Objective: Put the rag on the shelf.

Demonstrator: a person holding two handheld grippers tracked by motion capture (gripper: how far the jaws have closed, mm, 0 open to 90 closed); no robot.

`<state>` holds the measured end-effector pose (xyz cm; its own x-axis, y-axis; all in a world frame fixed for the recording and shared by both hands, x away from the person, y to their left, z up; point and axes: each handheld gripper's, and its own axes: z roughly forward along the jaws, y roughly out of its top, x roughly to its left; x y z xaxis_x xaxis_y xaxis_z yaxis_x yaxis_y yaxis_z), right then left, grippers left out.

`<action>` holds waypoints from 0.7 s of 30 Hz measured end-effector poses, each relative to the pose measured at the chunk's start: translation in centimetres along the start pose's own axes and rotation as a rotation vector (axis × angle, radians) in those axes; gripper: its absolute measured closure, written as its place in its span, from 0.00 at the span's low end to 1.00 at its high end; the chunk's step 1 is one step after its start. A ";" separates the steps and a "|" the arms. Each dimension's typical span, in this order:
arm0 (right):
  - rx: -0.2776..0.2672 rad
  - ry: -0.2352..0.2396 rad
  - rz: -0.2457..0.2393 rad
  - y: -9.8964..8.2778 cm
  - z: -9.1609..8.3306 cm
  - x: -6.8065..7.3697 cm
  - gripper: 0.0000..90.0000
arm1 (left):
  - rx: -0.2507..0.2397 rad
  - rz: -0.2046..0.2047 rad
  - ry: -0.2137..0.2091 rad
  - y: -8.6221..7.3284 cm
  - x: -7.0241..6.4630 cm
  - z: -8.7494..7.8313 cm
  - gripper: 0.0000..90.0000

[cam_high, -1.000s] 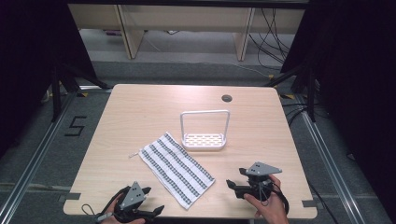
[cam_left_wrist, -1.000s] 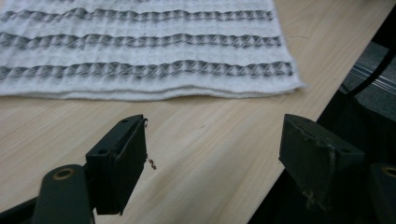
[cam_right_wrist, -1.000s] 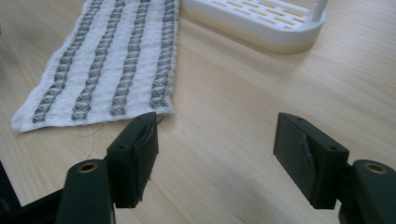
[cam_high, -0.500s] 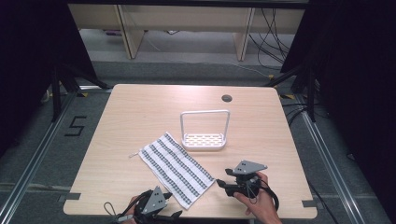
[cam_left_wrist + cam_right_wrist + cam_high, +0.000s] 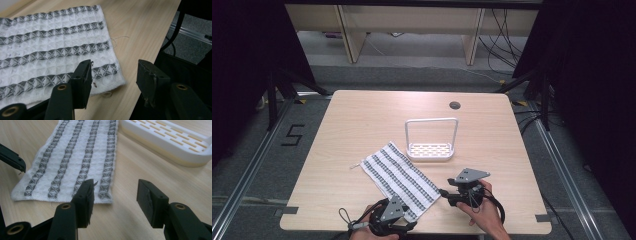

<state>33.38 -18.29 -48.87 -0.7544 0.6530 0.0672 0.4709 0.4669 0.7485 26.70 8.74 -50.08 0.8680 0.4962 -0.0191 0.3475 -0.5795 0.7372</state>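
Since the earlier frames we see the left hand-held gripper [image 5: 409, 216] has slid rightward along the near edge of the worktop [image 5: 362, 120] to the near corner of the striped cloth [image 5: 399, 175], and the right hand-held gripper [image 5: 444, 192] has edged left toward the cloth's right near corner. Both sets of jaws have just been closing, yet they are released and grasp nothing. In the left gripper view, the left hand-held gripper [image 5: 113, 72] has one jaw over the cloth's [image 5: 50, 47] hem and the other over bare wood by the worktop edge, with the corner lying between them; we see no pad pressing on it. In the right gripper view, the right hand-held gripper [image 5: 115, 195] has its jaws just short of the cloth's [image 5: 75, 157] end, one in line with the hem and one over bare wood. The cloth lies flat and diagonal in the near middle of the worktop, unmoved. Just beyond its far right side stands the white slotted tray [image 5: 431, 150] with its upright hoop handle, apart from the cloth. A dark round cable hole [image 5: 455, 105] sits far right. Nothing lies between either gripper and the cloth.
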 end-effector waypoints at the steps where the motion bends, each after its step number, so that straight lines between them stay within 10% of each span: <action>1: 0.010 0.004 -0.003 0.1 0.3 0.1 0.55 | 0.000 -0.005 -0.001 0.0 -0.1 0.2 0.52; 14: 0.053 0.017 -0.030 0.8 2.1 0.7 0.58 | 0.074 0.003 0.017 -0.3 0.0 0.8 0.61; 21: 0.087 0.011 -0.035 0.5 3.0 0.8 0.63 | 0.090 0.052 0.028 -0.1 0.3 1.0 0.84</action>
<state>34.38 -15.72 -50.38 -0.7760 0.6288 0.0493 0.4813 0.5399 0.6906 27.28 8.31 -50.78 0.8760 0.4809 0.0374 0.3336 -0.6600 0.6731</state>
